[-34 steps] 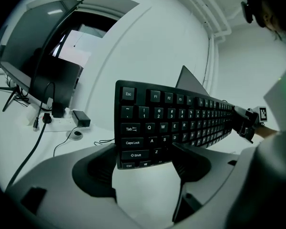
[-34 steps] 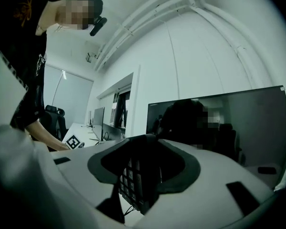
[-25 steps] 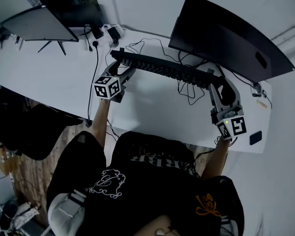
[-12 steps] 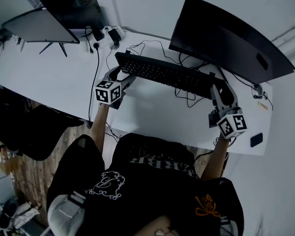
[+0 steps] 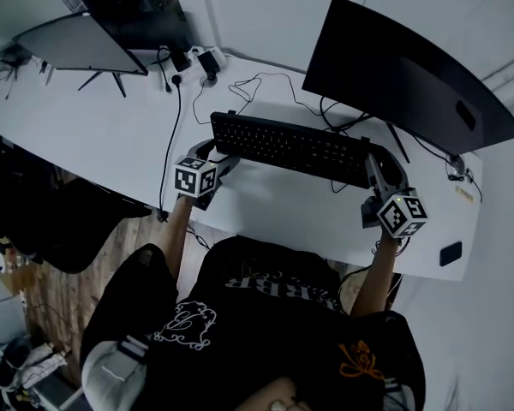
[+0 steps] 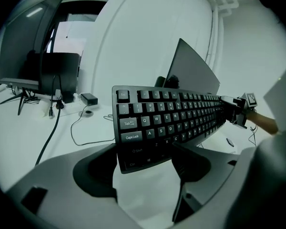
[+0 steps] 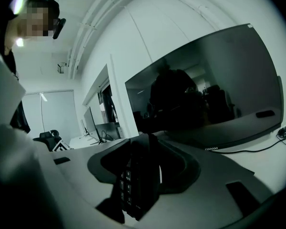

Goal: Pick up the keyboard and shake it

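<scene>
A black keyboard (image 5: 289,146) is held level over the white desk (image 5: 94,135), keys facing up, with one gripper at each end. My left gripper (image 5: 220,155) is shut on its left end; in the left gripper view the jaws (image 6: 145,163) clamp the corner by the Ctrl key of the keyboard (image 6: 171,120). Over at the right end, my right gripper (image 5: 373,166) is shut as well. In the right gripper view the keyboard (image 7: 136,182) shows edge-on between the right gripper's dark jaws (image 7: 138,175). Its cable (image 5: 265,88) trails back across the desk.
A large curved monitor (image 5: 411,75) stands close behind the keyboard on the right. A second monitor (image 5: 77,45) stands at the far left, with a power strip and plugs (image 5: 193,62) and loose cables between them. A small dark device (image 5: 450,253) lies near the desk's right front corner.
The keyboard has rolled from nearly on edge to keys facing up. It has come down and toward me with both grippers still shut on its ends.
</scene>
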Demonstrator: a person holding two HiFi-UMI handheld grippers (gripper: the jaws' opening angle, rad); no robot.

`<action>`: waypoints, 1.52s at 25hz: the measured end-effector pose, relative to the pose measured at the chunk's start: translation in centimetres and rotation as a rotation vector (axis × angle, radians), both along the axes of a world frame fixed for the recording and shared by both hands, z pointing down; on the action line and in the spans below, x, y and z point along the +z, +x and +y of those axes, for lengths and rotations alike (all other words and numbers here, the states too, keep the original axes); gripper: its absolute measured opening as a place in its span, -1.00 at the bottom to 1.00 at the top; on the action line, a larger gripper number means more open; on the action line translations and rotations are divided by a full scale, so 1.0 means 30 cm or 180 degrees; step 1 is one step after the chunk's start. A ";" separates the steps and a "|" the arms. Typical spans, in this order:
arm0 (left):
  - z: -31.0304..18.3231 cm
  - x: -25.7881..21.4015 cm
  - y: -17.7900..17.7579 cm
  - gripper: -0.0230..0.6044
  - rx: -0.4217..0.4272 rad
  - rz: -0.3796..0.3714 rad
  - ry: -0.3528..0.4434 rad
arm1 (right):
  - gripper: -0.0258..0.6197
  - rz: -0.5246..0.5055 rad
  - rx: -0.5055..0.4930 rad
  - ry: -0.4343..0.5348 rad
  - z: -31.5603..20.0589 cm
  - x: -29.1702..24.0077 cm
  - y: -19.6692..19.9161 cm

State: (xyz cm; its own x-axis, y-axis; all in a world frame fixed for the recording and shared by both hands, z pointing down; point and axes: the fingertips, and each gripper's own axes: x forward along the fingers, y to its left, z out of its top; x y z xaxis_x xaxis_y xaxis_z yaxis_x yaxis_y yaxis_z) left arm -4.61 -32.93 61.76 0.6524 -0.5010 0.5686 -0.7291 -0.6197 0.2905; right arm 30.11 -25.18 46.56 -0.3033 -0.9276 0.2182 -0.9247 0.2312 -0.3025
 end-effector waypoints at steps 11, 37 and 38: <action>0.093 0.127 -0.100 0.22 -0.0184 -0.0277 -0.0360 | -0.34 -0.0264 -0.0183 -0.0444 -0.076 0.221 -0.038; 0.047 0.273 -0.196 0.20 -0.0576 -0.0459 -0.0671 | -0.34 -0.0597 -0.0029 -0.1443 -0.304 0.656 -0.060; 0.044 0.275 -0.195 0.20 -0.0583 -0.0454 -0.0666 | -0.34 -0.0576 0.0007 -0.1500 -0.300 0.676 -0.056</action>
State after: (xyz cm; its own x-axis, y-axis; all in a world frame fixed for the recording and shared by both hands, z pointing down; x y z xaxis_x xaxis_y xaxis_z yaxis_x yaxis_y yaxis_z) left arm -10.46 -31.60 70.00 0.4685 -0.4651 0.7511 -0.8656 -0.4119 0.2848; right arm 28.44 -34.20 66.83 -0.3730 -0.7416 0.5576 -0.8482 0.0289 -0.5289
